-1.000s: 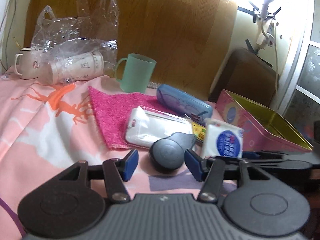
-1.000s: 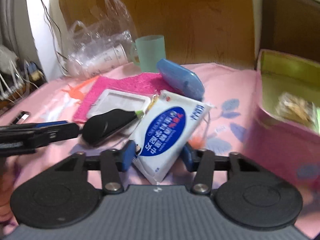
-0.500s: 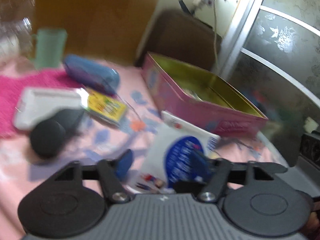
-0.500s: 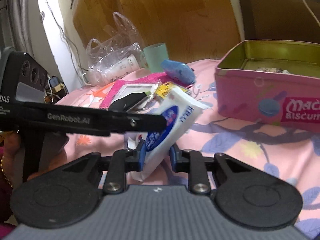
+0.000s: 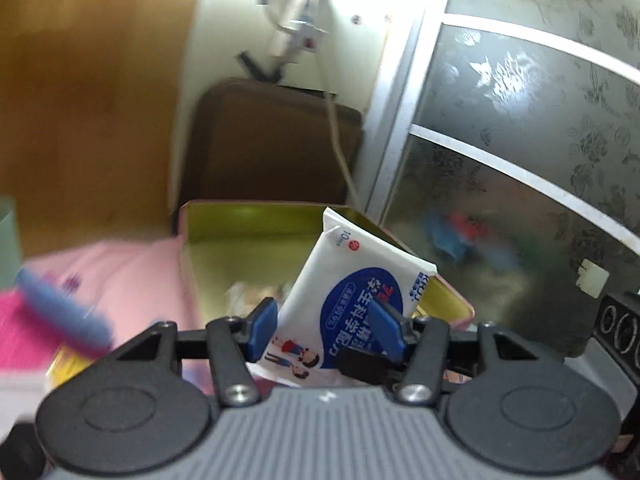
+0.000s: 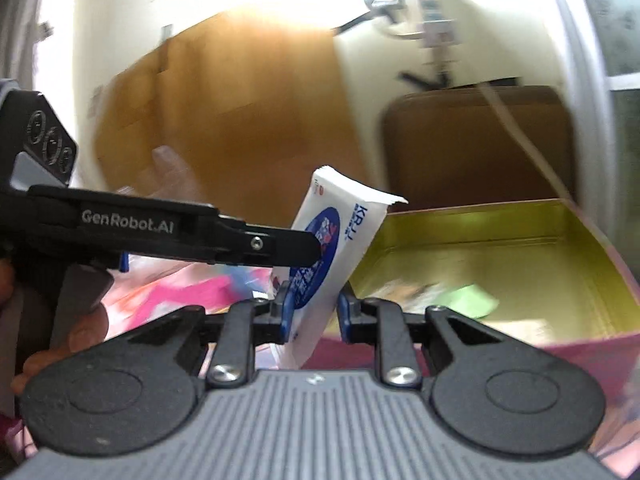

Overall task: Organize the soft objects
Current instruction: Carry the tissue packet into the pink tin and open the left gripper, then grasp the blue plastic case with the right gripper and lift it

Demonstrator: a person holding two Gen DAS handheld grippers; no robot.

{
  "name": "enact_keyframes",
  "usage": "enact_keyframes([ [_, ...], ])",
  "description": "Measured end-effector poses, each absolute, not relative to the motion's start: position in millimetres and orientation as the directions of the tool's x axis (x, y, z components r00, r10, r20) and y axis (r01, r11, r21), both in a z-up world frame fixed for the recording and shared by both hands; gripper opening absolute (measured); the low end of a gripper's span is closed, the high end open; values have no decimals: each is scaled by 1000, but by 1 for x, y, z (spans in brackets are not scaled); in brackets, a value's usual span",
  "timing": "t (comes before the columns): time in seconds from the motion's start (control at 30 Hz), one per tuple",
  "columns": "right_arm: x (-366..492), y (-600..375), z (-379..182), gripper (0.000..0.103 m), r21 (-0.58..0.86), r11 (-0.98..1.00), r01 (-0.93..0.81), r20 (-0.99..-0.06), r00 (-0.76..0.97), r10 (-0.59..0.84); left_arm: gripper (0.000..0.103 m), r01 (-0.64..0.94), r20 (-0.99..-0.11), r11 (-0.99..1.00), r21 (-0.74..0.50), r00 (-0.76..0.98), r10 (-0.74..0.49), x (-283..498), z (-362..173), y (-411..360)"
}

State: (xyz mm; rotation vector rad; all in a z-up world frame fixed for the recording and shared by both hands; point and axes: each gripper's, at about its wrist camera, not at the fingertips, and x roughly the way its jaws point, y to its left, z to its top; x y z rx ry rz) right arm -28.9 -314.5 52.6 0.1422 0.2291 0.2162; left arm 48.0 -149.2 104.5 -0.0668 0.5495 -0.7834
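A white tissue pack (image 5: 352,280) with a blue oval label hangs in the air over the near corner of an open pink tin (image 5: 248,220) with a gold inside. My right gripper (image 6: 314,304) has its closing jaws pressed on the lower end of the tissue pack (image 6: 340,232), which stands tilted. My left gripper (image 5: 322,316) is closing around the same pack: its left pad is at the pack's edge and its right pad lies in front of the label, with no clear squeeze. In the right wrist view one finger (image 6: 280,244) of the left gripper reaches across from the left.
The tin (image 6: 520,220) holds wrappers and a green slip (image 6: 472,300). A blue case (image 5: 60,312) and a pink towel (image 5: 16,332) lie left on the pink cloth. A brown chair back (image 5: 272,140) and a patterned glass door (image 5: 520,140) stand behind. A hand (image 6: 60,340) grips the left handle.
The right jaws closed on the tissue pack and lifted it off the cloth. Both grippers swung right and up, bringing the pack to the tin; the table clutter slid out of view.
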Motion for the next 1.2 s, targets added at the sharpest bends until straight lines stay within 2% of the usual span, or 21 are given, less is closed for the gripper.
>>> enact_keyframes([
  [0.17, 1, -365, 46, 20, 193, 981, -23, -256, 964, 73, 50, 664, -504, 700, -264, 523, -687, 78, 98, -222],
  [0.3, 21, -385, 36, 25, 115, 974, 196, -273, 949, -158, 50, 632, -556, 743, -220, 545, -628, 85, 81, -249],
  [0.4, 8, -400, 34, 26, 185, 956, 227, -229, 956, -183, 52, 624, -559, 737, -260, 525, -641, 80, 74, -235],
  [0.5, -11, -400, 33, 28, 201, 949, 243, -188, 960, -207, 53, 625, -537, 745, -235, 555, -635, 71, 75, -213],
  [0.73, -29, -363, 40, 30, 228, 964, 137, -151, 983, -104, 57, 584, -481, 786, -202, 640, -599, 30, 64, -119],
  [0.87, -23, -319, 49, 33, 186, 982, 3, -159, 987, 27, 57, 513, -509, 843, -160, 689, -516, 9, 42, -67],
  [1.03, 4, -249, 51, 35, 82, 978, -193, -219, 953, 207, 57, 360, -555, 915, -182, 731, -398, 13, 15, -7],
  [1.2, 60, -183, 58, 45, -56, 940, -337, -342, 891, 299, 58, 262, -520, 942, -210, 786, -334, 18, 6, 31],
])
